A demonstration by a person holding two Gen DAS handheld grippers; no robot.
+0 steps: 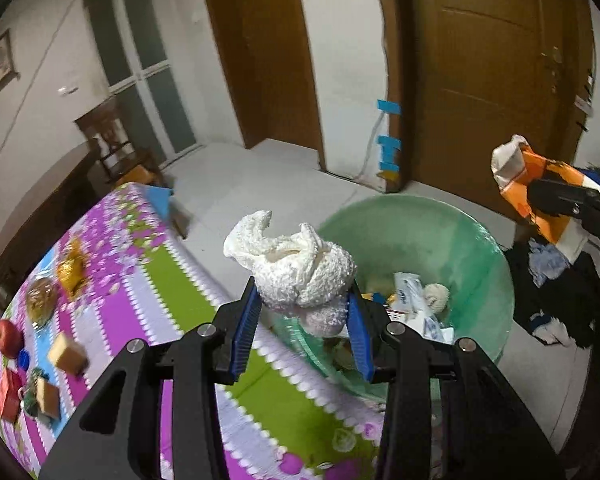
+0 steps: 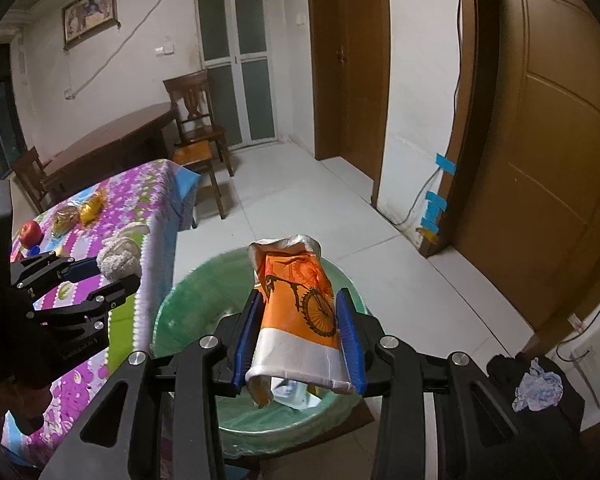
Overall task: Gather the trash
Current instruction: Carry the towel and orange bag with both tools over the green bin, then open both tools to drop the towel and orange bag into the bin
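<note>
My left gripper [image 1: 302, 318] pinches a crumpled white paper towel wad [image 1: 296, 264] between its blue pads; the wad bulges well above the fingertips and only its lower part is clamped. My right gripper [image 2: 298, 334] pinches a flattened orange-and-white paper bag printed with a black bicycle [image 2: 300, 304], held by its sides, its open top standing clear of the pads.

Both pieces of trash hang at the round green plastic-lined waste bin [image 2: 172, 312], which stands on the pale floor just beside the table with the purple, green and white flowered cloth [image 1: 168, 280]. The bin already holds paper scraps.

Risks noted:
- From the left wrist view, the wad appears over the near rim where bin meets table edge, not over the bin's middle. Letting go here could drop it on the cloth or the floor gap.
- The wad is light and fibrous; it may cling to a ribbed pad when I spread the jaws.
- The bag is long and stiff. Released tilted, it could bridge the rim and tip out towards the dark heap of clothes [image 2: 540, 388] on the floor.
- Both grippers converge on one opening; they are near each other and could knock together.

The red apple [image 1: 8, 338] and wrapped items on the table are well apart from this.
</note>
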